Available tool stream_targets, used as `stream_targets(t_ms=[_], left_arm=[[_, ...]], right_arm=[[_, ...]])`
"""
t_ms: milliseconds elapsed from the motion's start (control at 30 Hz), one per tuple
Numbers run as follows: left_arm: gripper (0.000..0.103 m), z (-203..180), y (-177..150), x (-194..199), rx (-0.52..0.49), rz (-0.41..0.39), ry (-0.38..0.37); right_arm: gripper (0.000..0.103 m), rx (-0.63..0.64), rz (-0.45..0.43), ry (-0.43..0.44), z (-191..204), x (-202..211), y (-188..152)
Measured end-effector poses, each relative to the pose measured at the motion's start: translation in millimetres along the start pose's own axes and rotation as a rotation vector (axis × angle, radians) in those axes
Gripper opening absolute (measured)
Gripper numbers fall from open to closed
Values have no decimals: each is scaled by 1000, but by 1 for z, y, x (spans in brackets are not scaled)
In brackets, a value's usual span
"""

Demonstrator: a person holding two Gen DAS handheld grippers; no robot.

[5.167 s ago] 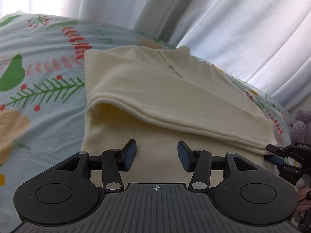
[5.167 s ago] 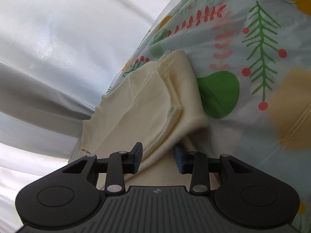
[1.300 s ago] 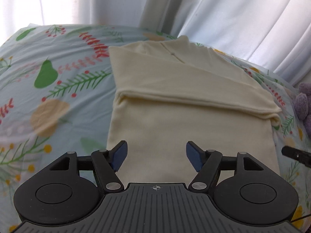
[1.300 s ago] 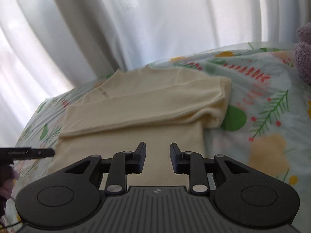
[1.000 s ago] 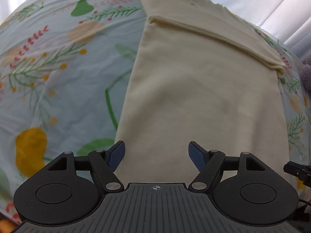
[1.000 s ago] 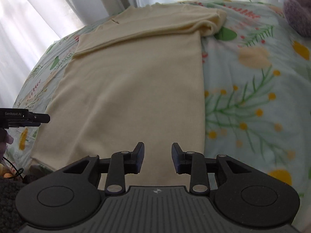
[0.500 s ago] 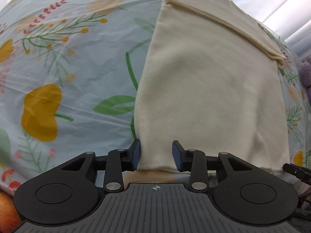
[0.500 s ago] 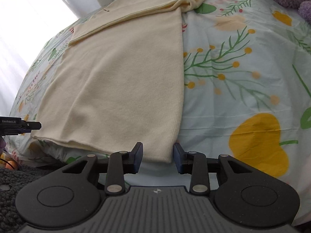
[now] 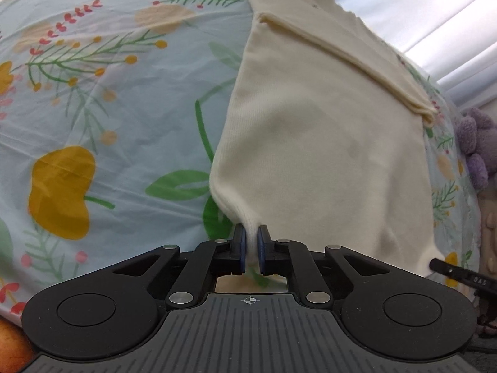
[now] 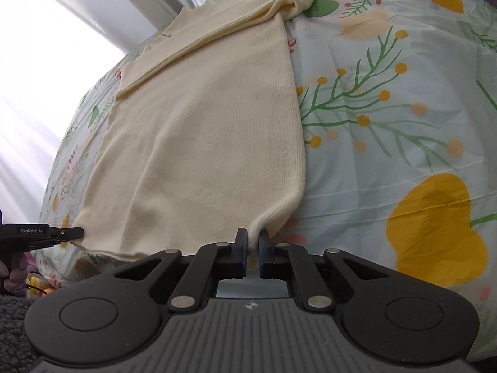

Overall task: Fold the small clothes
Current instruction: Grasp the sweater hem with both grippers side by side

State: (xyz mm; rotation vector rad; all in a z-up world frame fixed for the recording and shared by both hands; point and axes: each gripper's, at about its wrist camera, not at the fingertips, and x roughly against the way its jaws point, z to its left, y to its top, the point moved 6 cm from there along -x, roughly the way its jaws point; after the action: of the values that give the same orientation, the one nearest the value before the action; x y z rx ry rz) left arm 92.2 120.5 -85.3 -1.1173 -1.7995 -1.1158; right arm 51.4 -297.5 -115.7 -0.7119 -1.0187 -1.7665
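A cream knit garment (image 9: 316,143) lies lengthwise on the flower-printed bedsheet (image 9: 93,108), with a sleeve folded across its far end (image 9: 341,52). My left gripper (image 9: 251,242) is shut on the near left corner of its hem, and the cloth bunches up between the blue pads. In the right wrist view the same garment (image 10: 211,130) runs away from me, and my right gripper (image 10: 253,245) is shut on the near right corner of the hem. The other gripper's tip shows at the edge of each view, the right one (image 9: 459,275) and the left one (image 10: 40,233).
The sheet (image 10: 388,124) spreads wide to both sides of the garment. White curtains (image 10: 62,31) hang behind the bed's far end. A purple plush toy (image 9: 478,146) sits at the right side of the bed. A person's fingers (image 10: 12,272) show by the left gripper's tip.
Both grippers came back from the folded sleeve to the near hem and closed, each on one corner. The hem corners are now pinched up off the sheet.
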Motion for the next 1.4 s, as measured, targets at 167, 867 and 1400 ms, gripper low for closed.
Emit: stream_targets(t_ms=[167,867,1400], left_arm=[[8,-16,37,26,44,-180,-84],[22,-10,146,-50,-90,-281,15],[26,-29,125,-80,-245,-164,-2]], right_arm=[[6,-71,-74,60,4,5,30],[17,103,-336,-210,14,-53,173],[17,343,-212,-235,20,-70,146]])
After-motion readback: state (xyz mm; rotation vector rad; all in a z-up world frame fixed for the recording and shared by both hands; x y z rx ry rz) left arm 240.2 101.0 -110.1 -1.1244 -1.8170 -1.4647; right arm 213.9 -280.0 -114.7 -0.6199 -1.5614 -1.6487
